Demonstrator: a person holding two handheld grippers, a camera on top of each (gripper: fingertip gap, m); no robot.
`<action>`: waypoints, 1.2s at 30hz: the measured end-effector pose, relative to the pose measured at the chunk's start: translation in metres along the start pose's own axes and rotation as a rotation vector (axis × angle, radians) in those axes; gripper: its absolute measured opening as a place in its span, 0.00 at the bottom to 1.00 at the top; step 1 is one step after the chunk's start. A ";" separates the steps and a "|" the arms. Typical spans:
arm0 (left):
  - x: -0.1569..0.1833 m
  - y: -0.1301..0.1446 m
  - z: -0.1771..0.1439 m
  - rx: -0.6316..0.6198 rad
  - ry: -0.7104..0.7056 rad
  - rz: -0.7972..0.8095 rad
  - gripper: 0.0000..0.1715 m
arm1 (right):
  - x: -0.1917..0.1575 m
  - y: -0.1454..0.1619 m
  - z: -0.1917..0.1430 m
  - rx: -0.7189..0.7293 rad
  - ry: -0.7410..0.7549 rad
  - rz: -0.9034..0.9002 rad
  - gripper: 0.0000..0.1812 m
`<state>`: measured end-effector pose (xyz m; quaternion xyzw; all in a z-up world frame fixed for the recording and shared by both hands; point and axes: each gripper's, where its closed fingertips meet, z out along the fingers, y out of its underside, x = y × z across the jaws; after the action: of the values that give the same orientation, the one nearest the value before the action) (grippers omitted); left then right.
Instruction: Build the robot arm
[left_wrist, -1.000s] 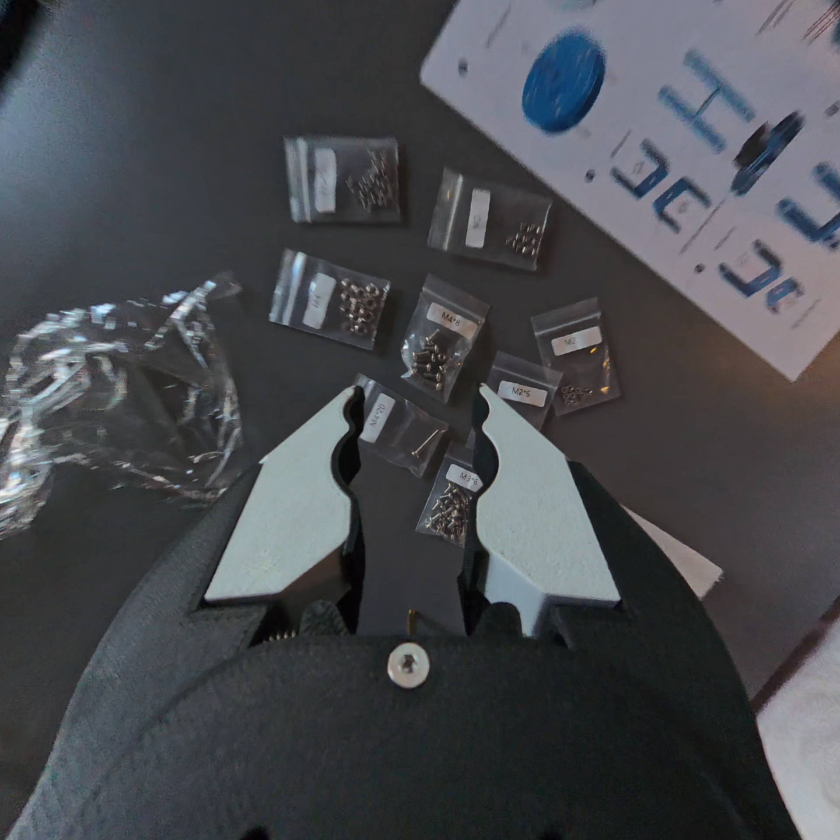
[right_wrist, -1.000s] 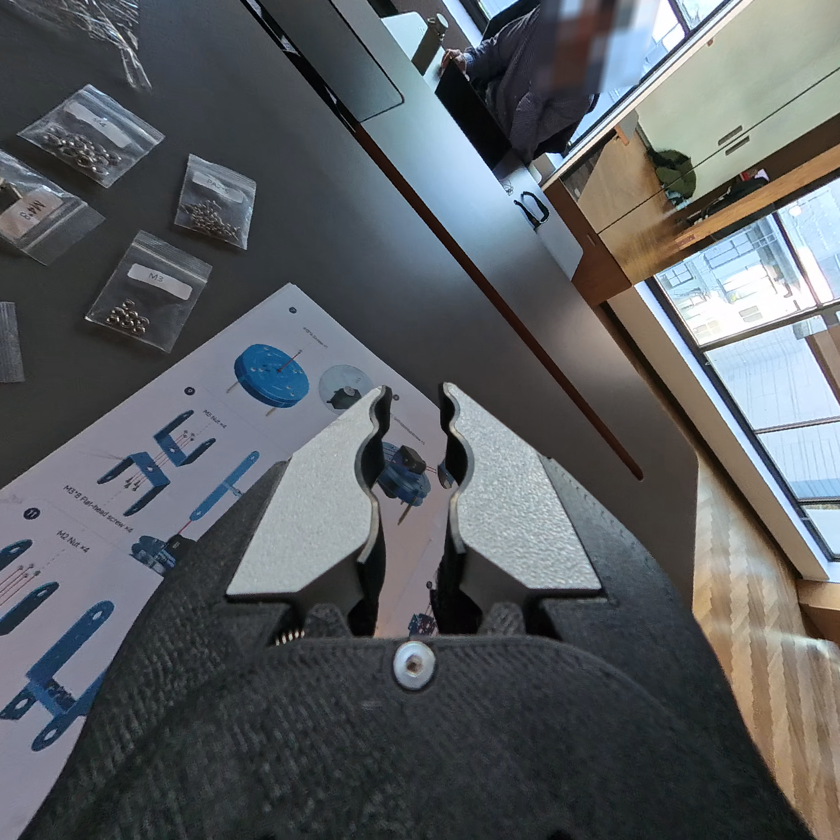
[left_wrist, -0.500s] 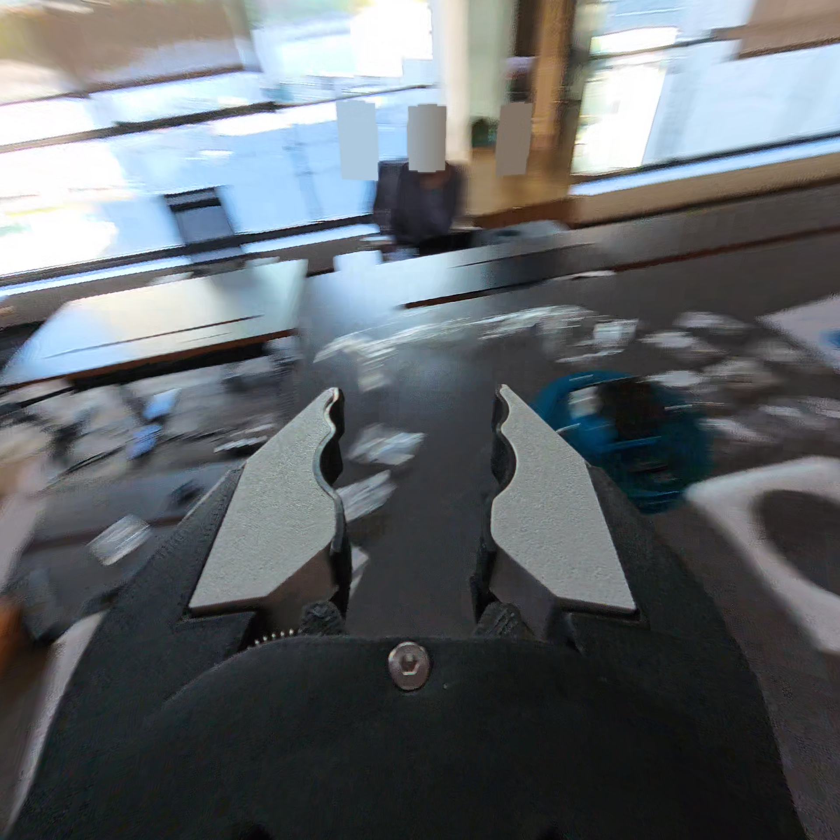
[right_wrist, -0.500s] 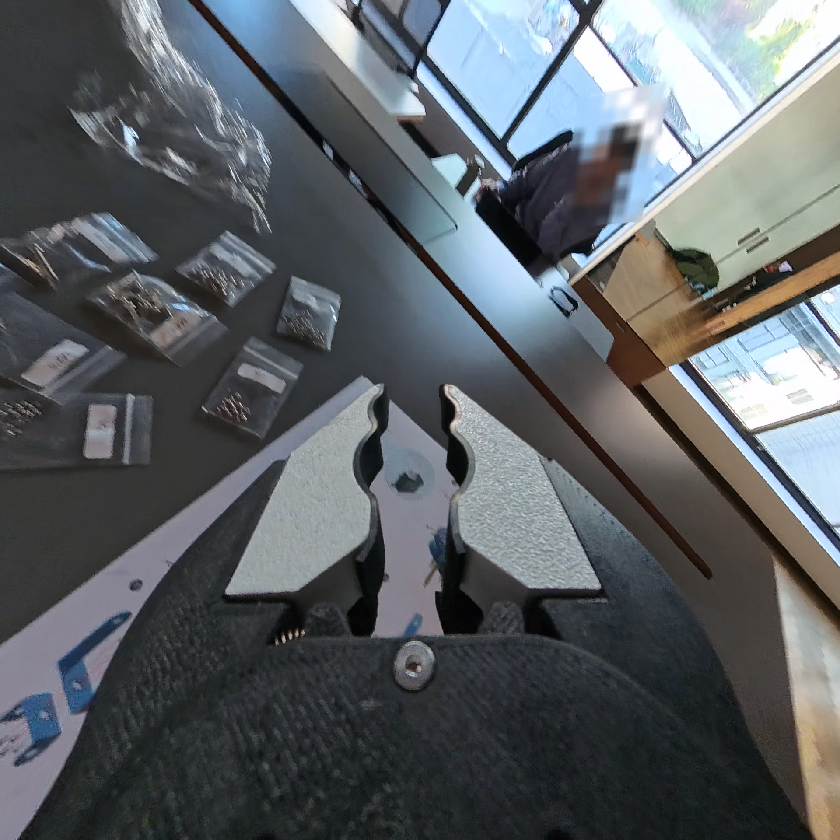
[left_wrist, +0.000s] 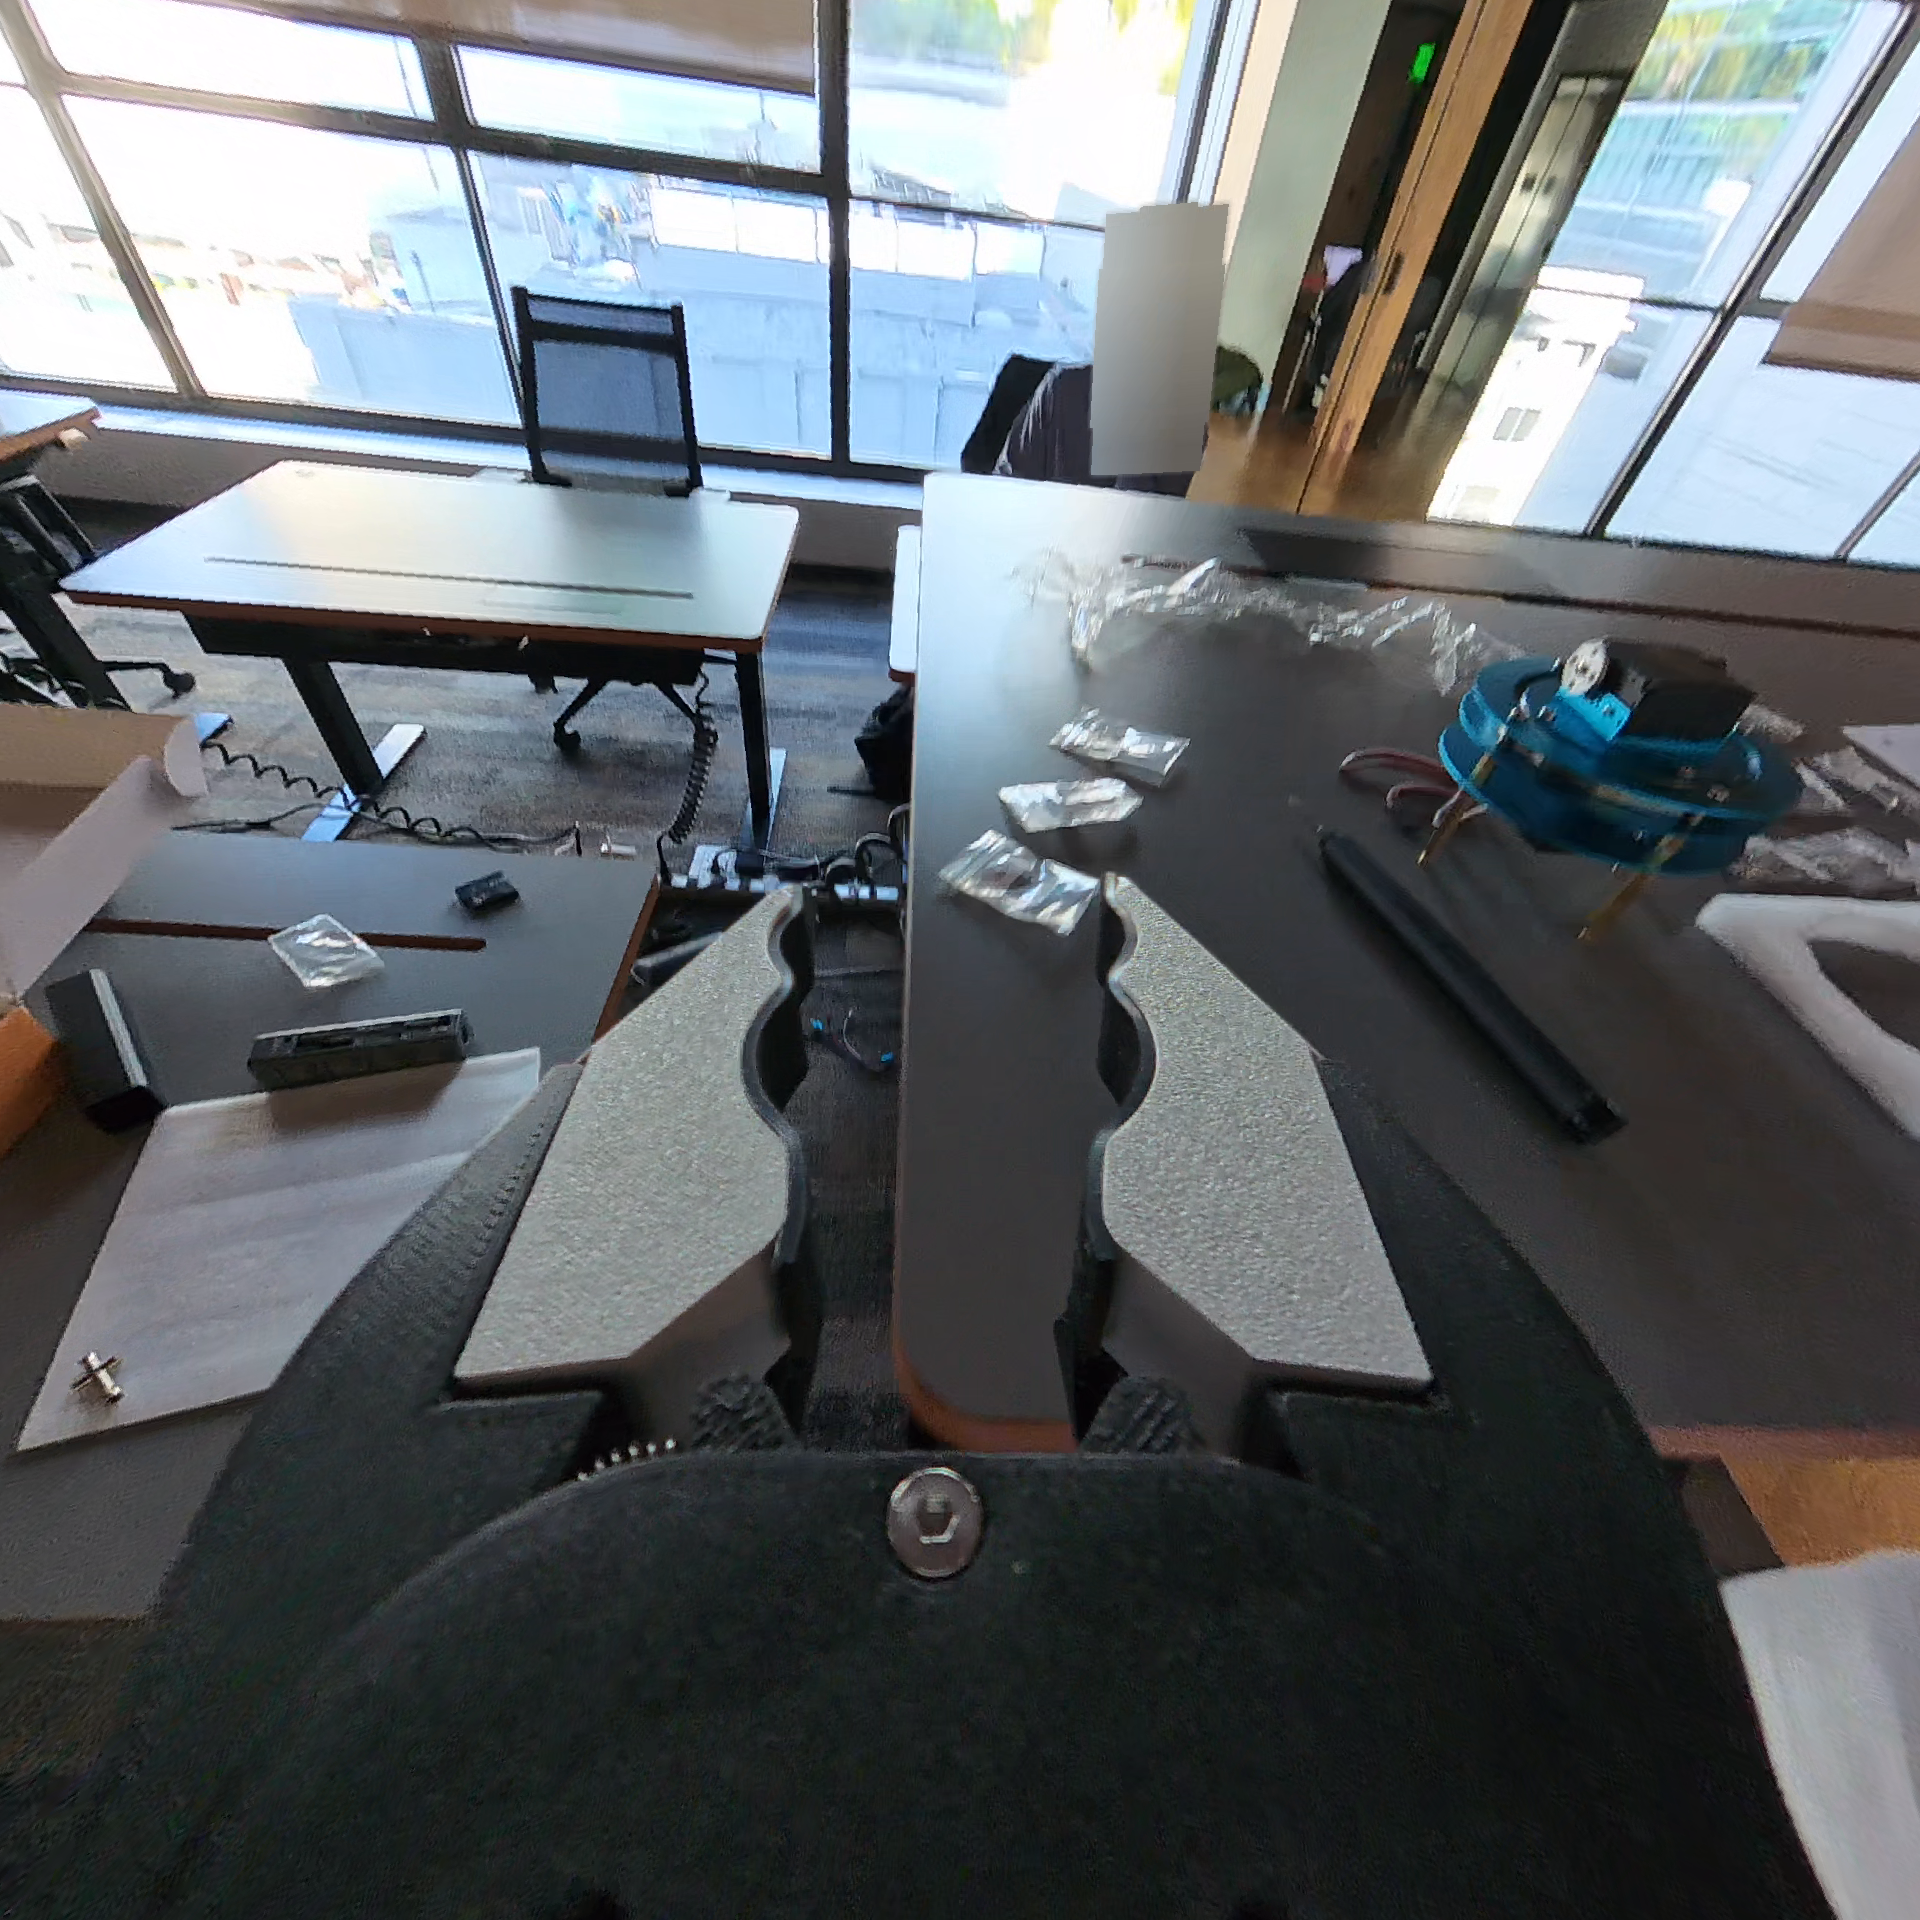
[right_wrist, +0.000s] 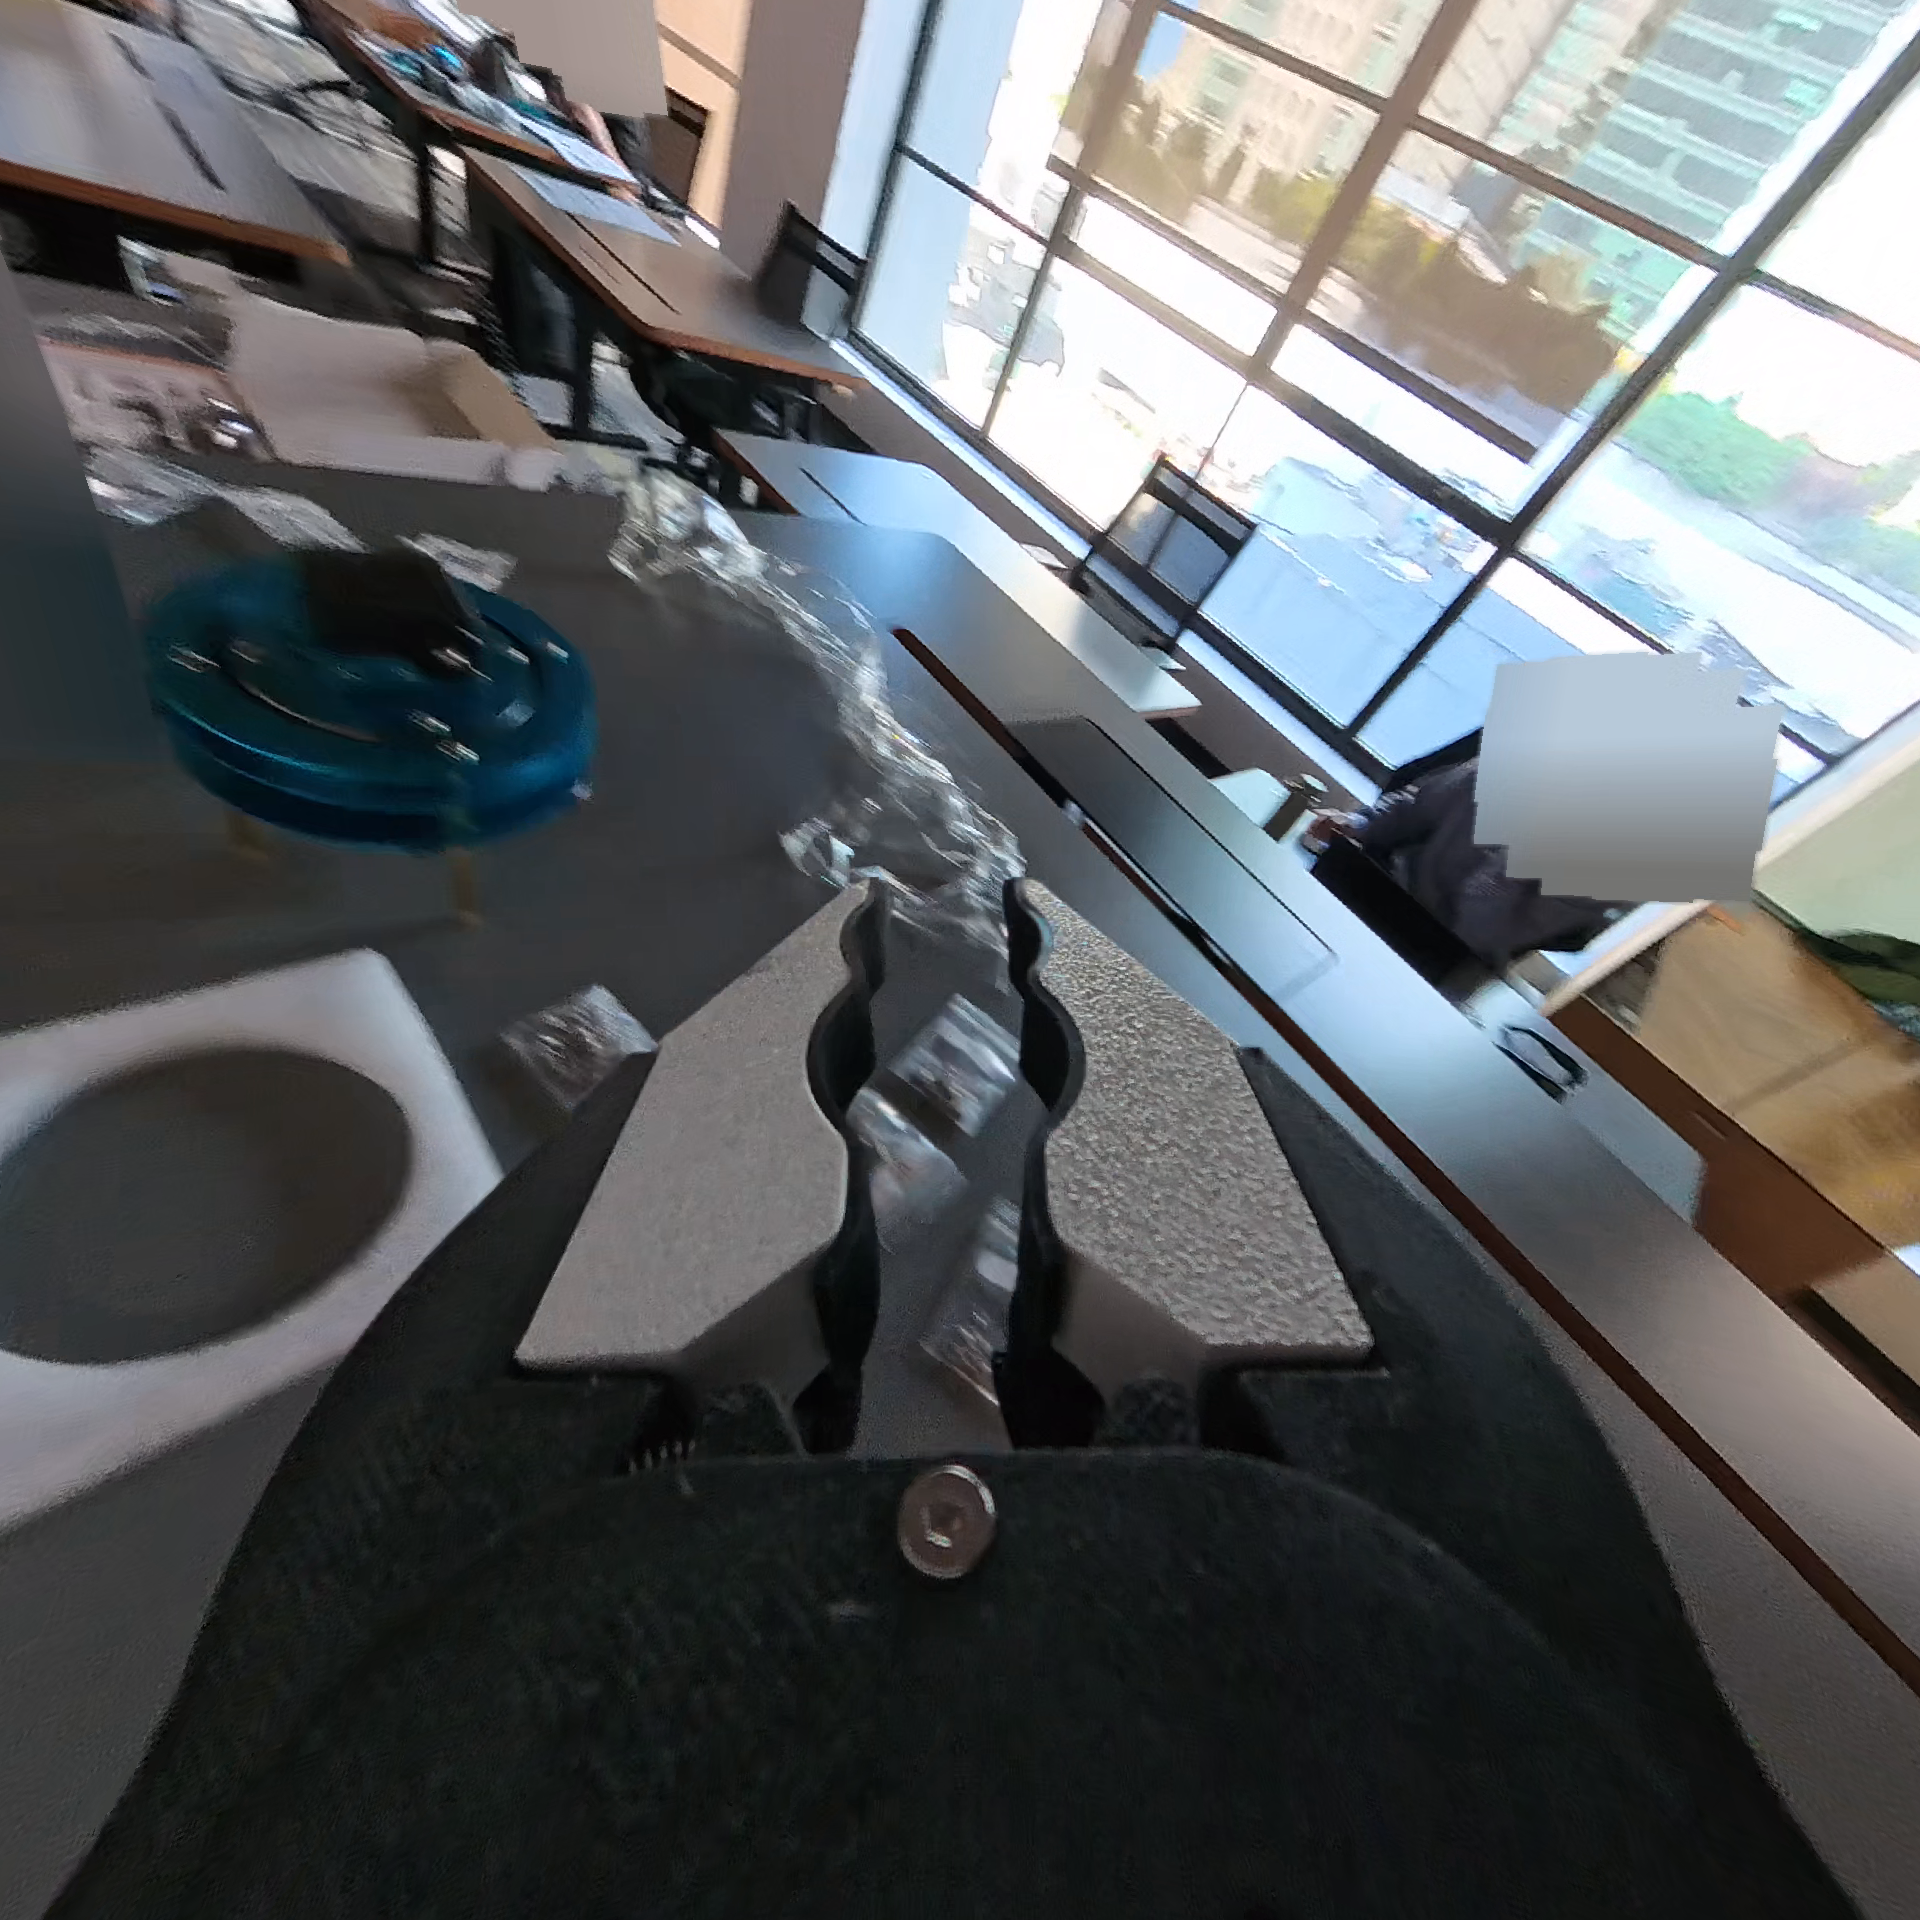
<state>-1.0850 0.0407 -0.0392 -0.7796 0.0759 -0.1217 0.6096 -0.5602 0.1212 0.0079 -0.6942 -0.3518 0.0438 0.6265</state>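
Note:
My left gripper (left_wrist: 954, 904) is open wide and empty, held above the near left corner of the dark table (left_wrist: 997, 1143). Nearest ahead of it lie three small clear bags of hardware (left_wrist: 1023, 883). A black rod (left_wrist: 1455, 977) and a blue round assembly on brass legs (left_wrist: 1621, 769) stand to its right. My right gripper (right_wrist: 943, 899) is open with a narrow gap and empty, above small clear bags (right_wrist: 935, 1081) that show blurred between its fingers. The blue assembly also shows in the right wrist view (right_wrist: 364, 707), far left.
A white foam block with a round hole (left_wrist: 1818, 977) (right_wrist: 208, 1174) sits near the blue assembly. Crumpled clear wrap (left_wrist: 1247, 603) (right_wrist: 883, 727) lies at the table's far side. A lower desk at left carries a foam sheet (left_wrist: 260, 1216) and black parts (left_wrist: 358, 1044). A person (right_wrist: 1455, 862) sits far off. Some 55 cm of space lies between my two pairs of fingers. My right tips are about 35 cm from the black rod (left_wrist: 1455, 977), my left tips only 25 cm.
Both grippers have tilted up from looking down at the bags and printed sheet to looking across the table. The left gripper has drawn back to the table corner and its jaws stand wider.

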 end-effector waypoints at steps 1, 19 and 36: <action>-0.008 0.004 -0.002 -0.022 0.007 0.003 0.31 | -0.015 -0.010 0.006 0.006 -0.027 0.000 0.11; -0.251 -0.020 0.016 -0.021 0.288 0.074 0.29 | -0.284 -0.088 0.238 -0.422 -0.152 -0.085 0.12; -0.332 0.024 0.027 -0.063 0.392 -0.022 0.28 | -0.275 -0.005 0.327 -0.921 -0.090 0.030 0.02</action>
<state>-1.3946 0.1485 -0.1009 -0.7605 0.1883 -0.2755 0.5571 -0.9321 0.2462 -0.1616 -0.9025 -0.3516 -0.0777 0.2364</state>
